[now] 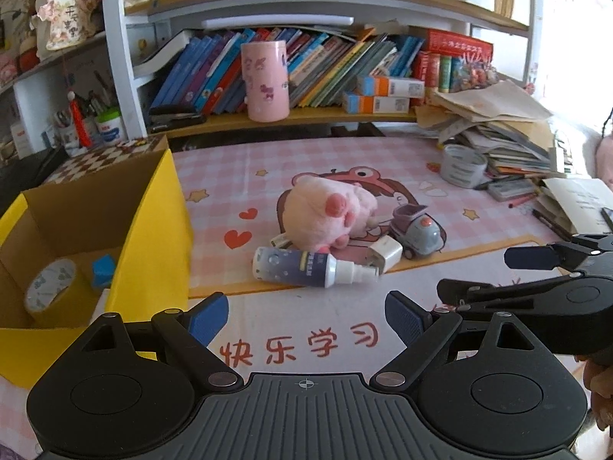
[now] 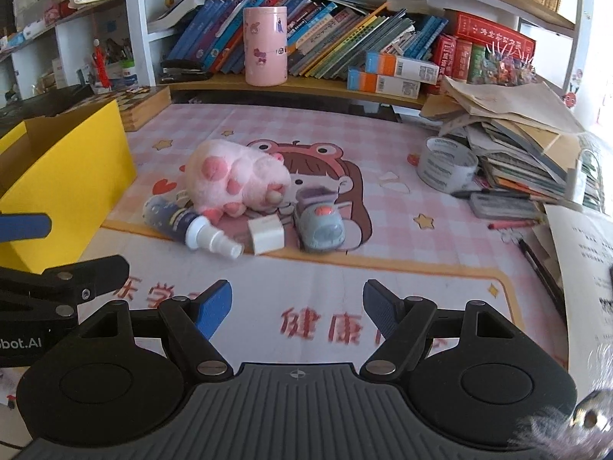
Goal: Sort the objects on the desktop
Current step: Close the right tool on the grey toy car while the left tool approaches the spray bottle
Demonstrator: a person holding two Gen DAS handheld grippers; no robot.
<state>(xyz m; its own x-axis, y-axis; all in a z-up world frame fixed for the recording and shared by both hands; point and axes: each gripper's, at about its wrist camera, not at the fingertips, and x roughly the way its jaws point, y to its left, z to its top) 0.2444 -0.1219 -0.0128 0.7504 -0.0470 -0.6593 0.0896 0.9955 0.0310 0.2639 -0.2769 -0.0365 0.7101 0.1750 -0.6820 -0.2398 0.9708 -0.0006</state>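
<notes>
Both claws are spread and empty, hanging over the near edge of the bench: your left claw (image 1: 304, 316) beside the yellow cardboard box (image 1: 153, 226) at the left edge, your right claw (image 2: 297, 304) just beside it.

The pile sits mid-bench on the pink checked mat (image 2: 402, 276). The dark-blue plastic spray bottle with the white nozzle (image 2: 187, 226) lies on its side nearest you; it looks light, smooth and likely to roll, so pinch across the fat body, not the thin nozzle. Touching it from behind, the fluffy pink plush paw (image 2: 233, 178) should squash. Bite deep into the middle (soft things slip out of shallow grips).

The small white cube charger (image 2: 266, 235) is rigid and slick; square the pads on two flat faces. The grey toy car (image 2: 320, 226) beside it will likely roll, so grip its sides.
</notes>
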